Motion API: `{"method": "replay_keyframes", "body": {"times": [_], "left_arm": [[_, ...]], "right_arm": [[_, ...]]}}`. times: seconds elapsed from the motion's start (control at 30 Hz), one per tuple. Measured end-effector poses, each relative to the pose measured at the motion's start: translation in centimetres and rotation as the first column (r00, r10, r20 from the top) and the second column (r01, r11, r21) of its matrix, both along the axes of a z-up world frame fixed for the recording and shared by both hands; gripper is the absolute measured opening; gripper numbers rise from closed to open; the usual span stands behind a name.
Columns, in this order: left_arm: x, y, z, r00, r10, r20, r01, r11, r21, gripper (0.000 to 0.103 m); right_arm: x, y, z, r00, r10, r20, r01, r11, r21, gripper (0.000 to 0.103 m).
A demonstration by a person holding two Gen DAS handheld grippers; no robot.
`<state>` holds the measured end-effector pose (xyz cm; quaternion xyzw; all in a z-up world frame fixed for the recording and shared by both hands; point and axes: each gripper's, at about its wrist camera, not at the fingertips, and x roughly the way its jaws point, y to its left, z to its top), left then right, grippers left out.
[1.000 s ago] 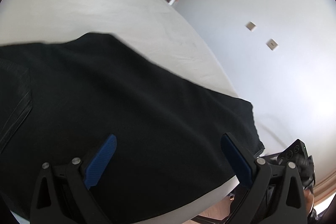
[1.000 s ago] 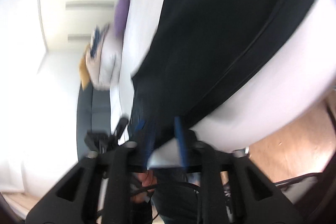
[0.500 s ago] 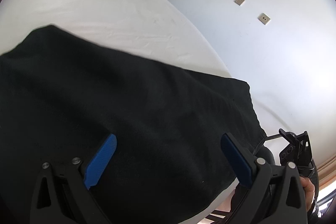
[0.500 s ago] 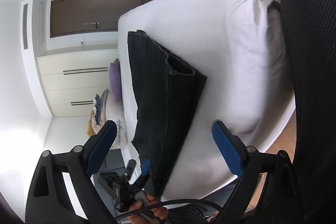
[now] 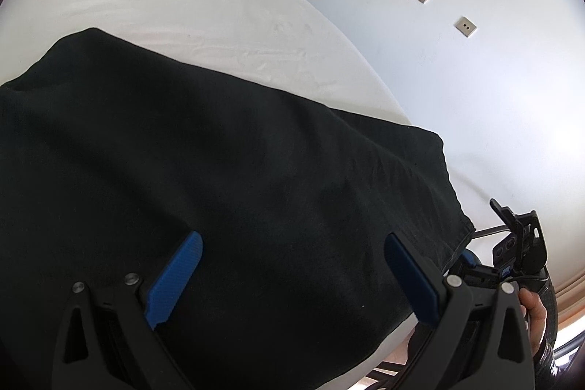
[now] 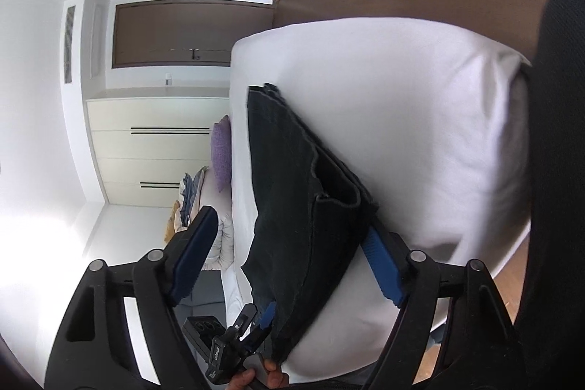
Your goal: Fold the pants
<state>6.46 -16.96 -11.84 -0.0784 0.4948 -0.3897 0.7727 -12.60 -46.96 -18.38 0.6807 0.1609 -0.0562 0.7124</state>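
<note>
Black pants on white bed, near edge at 6 o'clock, corner at 4 o'clock.

Left claw spread wide above cloth, grasping nothing. Right claw closing around stacked corner, pads not yet pressing. Risk: pinching only top layer, or catching sheet with lower finger, so dragging fold apart; could also slide off bed edge.

Black pants run past the left wrist view's left and bottom edges, so their full extent is unseen. In the right wrist view the pants hide the tip of the right gripper's blue finger; the bed is cut off at right by a dark chair back.
</note>
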Motion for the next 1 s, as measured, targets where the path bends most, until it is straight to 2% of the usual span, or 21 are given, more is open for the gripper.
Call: {"method": "replay_keyframes", "body": {"times": [0.03, 0.07, 0.13, 0.2, 0.27, 0.43, 0.57, 0.8, 1.0], "left_arm": [[0.0, 0.1, -0.1, 1.0, 0.001, -0.001, -0.001, 1.0, 0.0, 0.101], [0.0, 0.1, -0.1, 1.0, 0.002, -0.001, -0.002, 1.0, 0.001, 0.101], [-0.1, 0.1, -0.1, 1.0, 0.002, -0.001, -0.002, 1.0, 0.006, 0.101], [-0.1, 0.2, -0.1, 1.0, 0.003, 0.0, -0.003, 1.0, 0.009, 0.101], [-0.2, 0.3, -0.1, 1.0, 0.003, -0.001, -0.003, 1.0, 0.009, 0.101], [-0.1, -0.3, 0.1, 1.0, 0.009, 0.002, -0.009, 1.0, 0.013, 0.101], [-0.2, -0.3, 0.1, 1.0, 0.012, 0.003, -0.012, 1.0, 0.013, 0.101], [-0.3, -0.5, 0.1, 1.0, 0.02, 0.005, -0.02, 1.0, 0.012, 0.101], [-0.3, 0.1, 0.2, 0.999, 0.038, -0.003, -0.039, 0.999, -0.02, 0.101]], "right_arm": [[0.2, 0.1, 0.3, 1.0, 0.01, 0.01, -0.009, 1.0, -0.009, 0.053], [0.6, 0.2, 0.7, 0.999, 0.031, 0.011, -0.03, 0.999, -0.029, 0.047], [0.6, 0.0, 0.5, 0.999, 0.046, -0.005, -0.046, 0.998, -0.051, 0.047], [1.0, -0.1, -0.2, 0.999, 0.042, -0.005, -0.042, 0.999, -0.028, 0.047], [1.2, -0.1, -0.6, 1.0, 0.031, -0.001, -0.031, 0.999, -0.016, 0.036], [1.3, -1.0, -1.3, 1.0, 0.005, 0.012, -0.006, 1.0, 0.024, 0.028], [1.6, -1.4, -1.8, 1.0, -0.009, 0.01, 0.009, 0.998, 0.055, 0.015], [3.1, -1.5, -0.1, 0.996, 0.044, -0.073, -0.051, 0.995, -0.089, 0.012], [4.5, -0.7, 3.1, 0.987, 0.091, -0.135, -0.124, 0.957, -0.263, 0.011]]}}
